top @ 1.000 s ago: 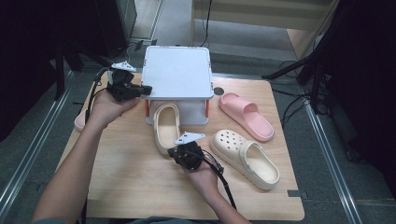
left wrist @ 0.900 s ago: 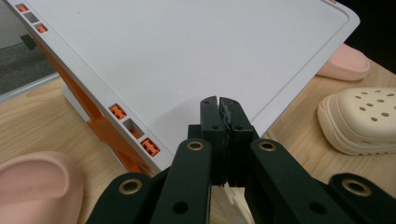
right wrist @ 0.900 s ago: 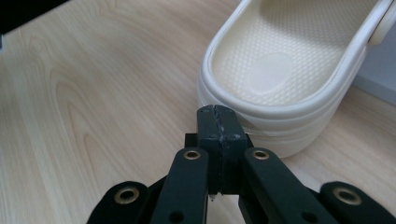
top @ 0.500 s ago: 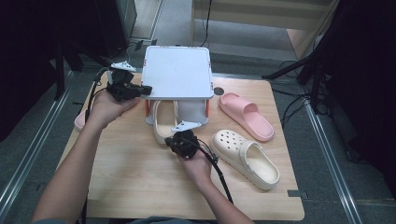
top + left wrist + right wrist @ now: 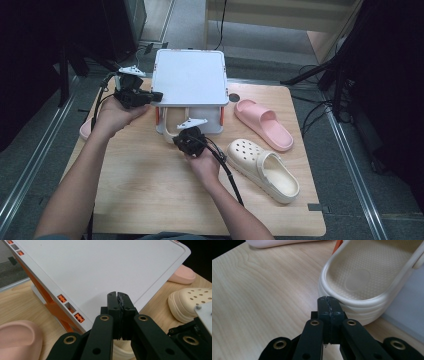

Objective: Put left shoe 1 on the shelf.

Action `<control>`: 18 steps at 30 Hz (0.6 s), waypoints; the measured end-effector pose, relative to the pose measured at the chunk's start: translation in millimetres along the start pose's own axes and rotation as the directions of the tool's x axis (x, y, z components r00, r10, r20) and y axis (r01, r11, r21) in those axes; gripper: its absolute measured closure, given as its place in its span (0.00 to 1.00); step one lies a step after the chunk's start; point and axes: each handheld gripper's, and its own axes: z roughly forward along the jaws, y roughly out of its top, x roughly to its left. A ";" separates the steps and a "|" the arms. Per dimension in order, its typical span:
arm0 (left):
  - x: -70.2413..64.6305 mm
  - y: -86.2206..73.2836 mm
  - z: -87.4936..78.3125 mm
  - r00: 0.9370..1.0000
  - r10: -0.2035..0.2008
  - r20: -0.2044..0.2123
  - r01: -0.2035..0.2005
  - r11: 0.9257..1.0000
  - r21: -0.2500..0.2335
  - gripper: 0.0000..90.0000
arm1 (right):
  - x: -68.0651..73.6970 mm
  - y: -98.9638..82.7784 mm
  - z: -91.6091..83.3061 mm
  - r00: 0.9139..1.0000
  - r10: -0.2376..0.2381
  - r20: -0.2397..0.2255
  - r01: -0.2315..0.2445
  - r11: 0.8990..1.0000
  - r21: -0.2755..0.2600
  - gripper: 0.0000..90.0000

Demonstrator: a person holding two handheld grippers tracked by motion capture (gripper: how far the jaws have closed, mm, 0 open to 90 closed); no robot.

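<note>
A white rack (image 5: 190, 75) on orange legs stands at the back middle of the table. A cream clog (image 5: 172, 126) lies mostly under it, with its heel strap poking out at the front. My right gripper (image 5: 177, 138) is shut and empty. Its tips (image 5: 328, 301) rest against the heel rim of that clog (image 5: 362, 277). My left gripper (image 5: 157, 95) is shut too, its tips (image 5: 117, 296) resting at the left edge of the rack's flat top (image 5: 100, 267). It holds nothing.
A second cream clog (image 5: 262, 167) lies at the front right and a pink slide (image 5: 262, 122) behind it. Another pink slide (image 5: 86, 130) sits at the table's left edge. The wooden table (image 5: 140, 185) ends close behind the rack.
My right gripper has moved toward the rack, and the cream clog has slid further under it. The left gripper has stayed put.
</note>
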 end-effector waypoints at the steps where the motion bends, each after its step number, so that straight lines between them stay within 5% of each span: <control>1: 0.0 0.0 0.0 1.000 -0.001 0.001 0.001 1.000 -0.001 0.99 | -1.3 1.7 2.5 1.000 -0.002 -0.004 0.002 1.000 -0.004 1.00; 18: -0.9 -0.3 0.5 1.000 0.003 0.002 -0.003 1.000 -0.004 0.99 | -9.0 22.5 33.8 0.999 0.035 0.023 -0.034 0.999 -0.037 1.00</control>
